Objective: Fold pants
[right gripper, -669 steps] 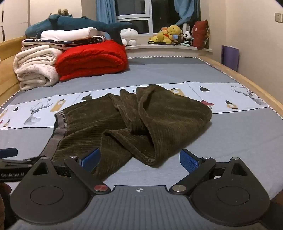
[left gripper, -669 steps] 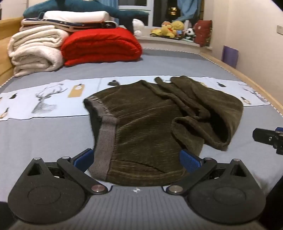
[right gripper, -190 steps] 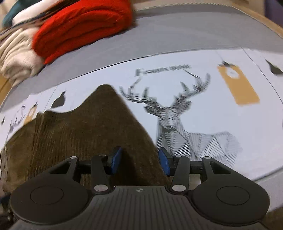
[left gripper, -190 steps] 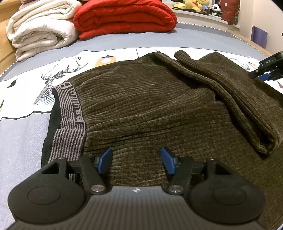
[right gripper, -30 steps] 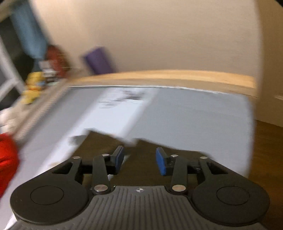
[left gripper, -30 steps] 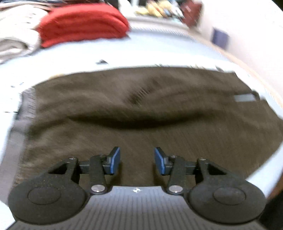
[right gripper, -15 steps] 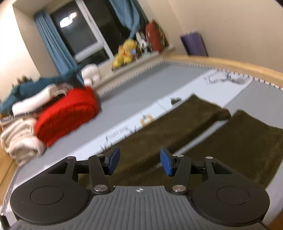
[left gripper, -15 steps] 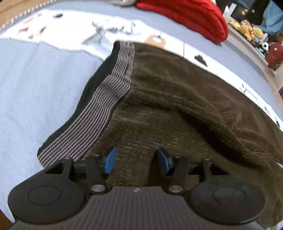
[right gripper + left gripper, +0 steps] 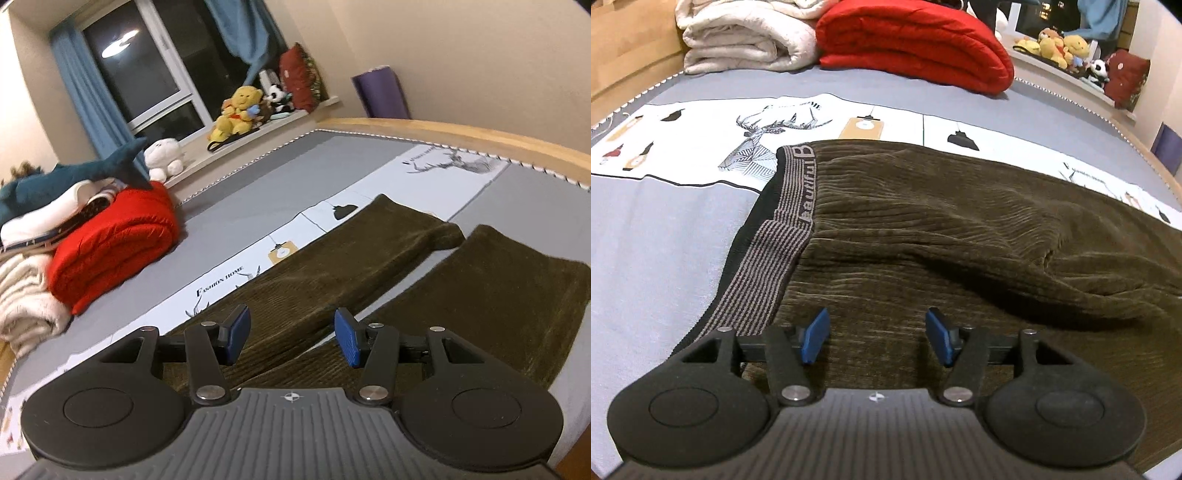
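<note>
1 pr pants point(image 9: 923, 229), dark olive corduroy, flat on bed point(image 9: 665, 229); striped waistband point(image 9: 768, 251) just fwd-left of left gripper point(image 9: 873, 338). Left jaws apart, opening, blue pads over the cloth, nothing pinched. Right gripper point(image 9: 291, 338) jaws apart, nothing clamped. Beyond right gripper: 2 legs point(image 9: 480, 288) side by side, narrow gap betw. Far fwd of left gripper: 1 red quilt point(image 9: 916, 40), 1 white blanket point(image 9: 746, 37) left of it. Soft toys point(image 9: 240, 110) on sill, count unclear.

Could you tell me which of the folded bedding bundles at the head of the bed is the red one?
The red quilt, lying right of the cream blanket in the left wrist view; it alone is bright red.
</note>
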The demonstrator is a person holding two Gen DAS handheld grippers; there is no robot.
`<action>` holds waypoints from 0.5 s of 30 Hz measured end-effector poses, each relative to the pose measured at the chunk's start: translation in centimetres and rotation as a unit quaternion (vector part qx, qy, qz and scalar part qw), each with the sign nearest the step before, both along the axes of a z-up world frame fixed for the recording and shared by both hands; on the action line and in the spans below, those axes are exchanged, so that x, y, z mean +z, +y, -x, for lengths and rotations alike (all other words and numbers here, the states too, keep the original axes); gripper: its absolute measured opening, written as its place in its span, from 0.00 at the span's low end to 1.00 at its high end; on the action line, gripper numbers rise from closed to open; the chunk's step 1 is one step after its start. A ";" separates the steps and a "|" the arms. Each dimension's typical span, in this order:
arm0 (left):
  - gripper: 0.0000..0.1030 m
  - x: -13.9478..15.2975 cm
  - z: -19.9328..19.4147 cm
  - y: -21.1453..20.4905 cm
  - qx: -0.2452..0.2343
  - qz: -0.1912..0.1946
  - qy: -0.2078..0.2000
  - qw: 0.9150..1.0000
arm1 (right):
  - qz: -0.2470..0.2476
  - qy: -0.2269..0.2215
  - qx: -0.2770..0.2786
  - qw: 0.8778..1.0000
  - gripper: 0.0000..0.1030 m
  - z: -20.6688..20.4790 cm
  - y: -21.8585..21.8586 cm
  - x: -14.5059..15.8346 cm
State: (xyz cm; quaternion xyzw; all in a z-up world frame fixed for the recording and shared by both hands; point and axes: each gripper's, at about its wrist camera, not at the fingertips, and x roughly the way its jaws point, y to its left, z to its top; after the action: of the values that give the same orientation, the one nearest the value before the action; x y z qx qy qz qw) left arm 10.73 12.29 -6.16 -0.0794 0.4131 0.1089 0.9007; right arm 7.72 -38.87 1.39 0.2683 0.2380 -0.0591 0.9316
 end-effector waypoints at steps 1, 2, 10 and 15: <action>0.65 0.0 0.0 -0.1 -0.002 -0.003 0.000 1.000 | -0.004 0.000 -0.002 1.000 0.51 0.1 -0.1 -0.1; 0.65 -0.1 0.0 -0.2 -0.004 -0.009 0.000 1.000 | -0.007 -0.001 -0.003 1.000 0.51 0.1 -0.2 -0.1; 0.72 0.1 0.9 -4.9 -0.036 -0.161 -0.024 0.986 | -0.020 -0.003 -0.009 1.000 0.51 0.4 -1.0 -0.3; 0.75 0.5 1.3 -6.7 -0.058 -0.196 -0.049 0.978 | -0.023 -0.001 -0.010 1.000 0.51 0.4 -0.8 -0.3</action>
State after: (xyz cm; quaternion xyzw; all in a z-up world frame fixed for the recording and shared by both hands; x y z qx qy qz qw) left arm 9.42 5.59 -5.65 0.1177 0.3427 0.1316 0.9227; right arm 7.30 -39.71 1.07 0.2920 0.2353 -0.0628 0.9249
